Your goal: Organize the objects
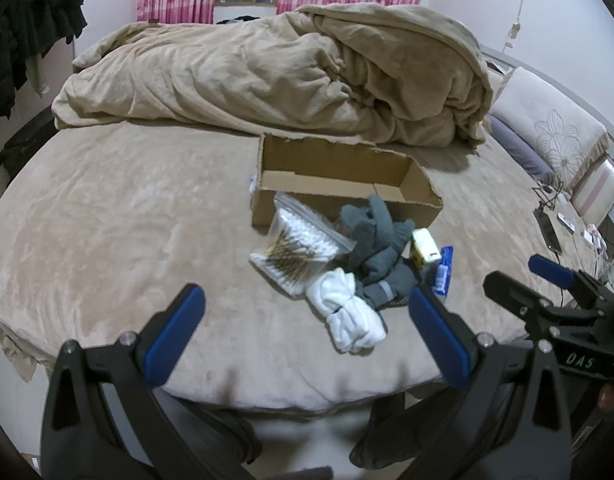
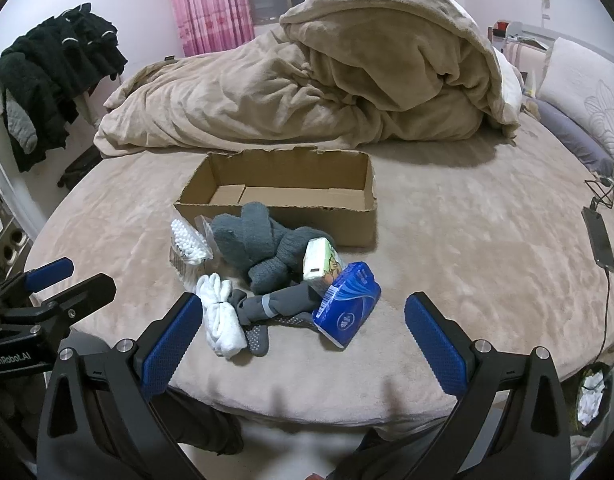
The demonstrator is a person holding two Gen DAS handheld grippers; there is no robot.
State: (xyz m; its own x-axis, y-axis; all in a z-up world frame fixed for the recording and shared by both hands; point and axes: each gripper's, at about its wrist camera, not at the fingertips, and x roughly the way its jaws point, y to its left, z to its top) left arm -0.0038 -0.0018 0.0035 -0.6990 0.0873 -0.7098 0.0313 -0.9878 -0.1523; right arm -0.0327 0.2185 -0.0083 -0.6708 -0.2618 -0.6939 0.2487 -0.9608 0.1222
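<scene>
An open, empty cardboard box (image 1: 339, 184) (image 2: 283, 196) sits on the bed. In front of it lies a pile: a clear bag of cotton swabs (image 1: 295, 248) (image 2: 187, 242), fluffy grey socks (image 1: 371, 236) (image 2: 259, 244), dark grey grip socks (image 1: 387, 288) (image 2: 275, 308), a white sock bundle (image 1: 347, 312) (image 2: 221, 320), a small green-white tissue pack (image 1: 425, 250) (image 2: 321, 262) and a blue tissue pack (image 1: 445, 270) (image 2: 347, 306). My left gripper (image 1: 307, 332) is open and empty, short of the pile. My right gripper (image 2: 303, 336) is open and empty, just before the pile.
A crumpled beige duvet (image 1: 287, 76) (image 2: 327, 76) lies behind the box. Pillows (image 1: 547, 120) and a phone with cable (image 2: 597, 240) are at the right. Dark clothes (image 2: 55, 80) hang at the left. The bed edge (image 2: 307, 408) is just below the grippers.
</scene>
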